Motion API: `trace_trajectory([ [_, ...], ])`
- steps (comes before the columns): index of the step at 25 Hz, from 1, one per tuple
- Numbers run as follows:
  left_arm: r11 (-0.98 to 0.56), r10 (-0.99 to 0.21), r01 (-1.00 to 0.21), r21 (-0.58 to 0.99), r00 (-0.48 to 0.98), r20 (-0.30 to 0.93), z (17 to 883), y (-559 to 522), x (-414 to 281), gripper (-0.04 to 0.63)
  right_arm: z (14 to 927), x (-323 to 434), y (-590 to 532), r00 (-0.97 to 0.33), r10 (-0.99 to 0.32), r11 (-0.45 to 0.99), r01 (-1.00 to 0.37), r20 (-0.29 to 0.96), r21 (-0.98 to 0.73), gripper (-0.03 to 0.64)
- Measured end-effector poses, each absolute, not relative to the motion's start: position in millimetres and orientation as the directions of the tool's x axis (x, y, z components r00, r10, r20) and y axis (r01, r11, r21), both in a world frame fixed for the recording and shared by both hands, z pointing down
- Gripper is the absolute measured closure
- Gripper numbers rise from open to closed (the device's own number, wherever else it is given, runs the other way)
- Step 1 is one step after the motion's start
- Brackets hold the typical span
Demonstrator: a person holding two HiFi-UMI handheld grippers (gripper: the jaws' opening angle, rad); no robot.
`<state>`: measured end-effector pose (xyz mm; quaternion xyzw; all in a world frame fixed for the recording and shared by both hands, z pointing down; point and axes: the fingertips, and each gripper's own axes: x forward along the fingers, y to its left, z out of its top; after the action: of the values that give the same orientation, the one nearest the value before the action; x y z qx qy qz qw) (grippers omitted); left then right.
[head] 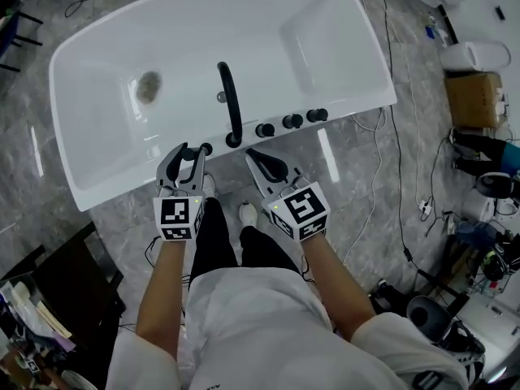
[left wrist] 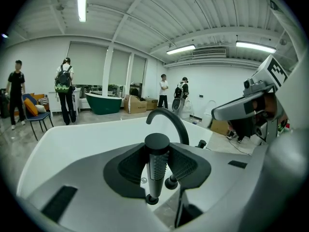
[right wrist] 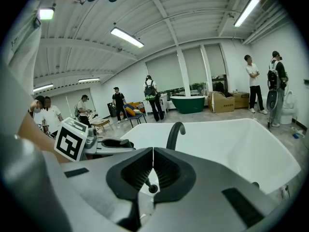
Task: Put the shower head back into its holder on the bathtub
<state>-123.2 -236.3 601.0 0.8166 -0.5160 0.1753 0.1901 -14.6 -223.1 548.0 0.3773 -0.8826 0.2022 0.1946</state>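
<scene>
The shower head (left wrist: 155,170) is standing upright between the ribbed pads of the left gripper (left wrist: 158,151), which are clamping its knurled black handle; it is hanging close over the near rim of the white bathtub (head: 325,23), just left of the curved black spout (head: 230,96). The right gripper (right wrist: 153,153) is hovering beside the left one, near the rim; its jaws are pressing together on nothing.

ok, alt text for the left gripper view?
A black shower head stands upright, clamped between the left gripper jaws, in front of the white bathtub. Behind it arcs the black spout; the right gripper shows at right, and people stand far off.
</scene>
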Motion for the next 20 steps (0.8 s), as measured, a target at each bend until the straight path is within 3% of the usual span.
trace_trajectory([
  [20, -0.384, -0.748, -0.916, 0.116, 0.382, 0.542, 658.3, -236.2, -118.9, 0.454, 582.6, -11.2, -219.5, -0.631, -0.57, 0.615, -0.752, 0.526, -0.235, 0.598],
])
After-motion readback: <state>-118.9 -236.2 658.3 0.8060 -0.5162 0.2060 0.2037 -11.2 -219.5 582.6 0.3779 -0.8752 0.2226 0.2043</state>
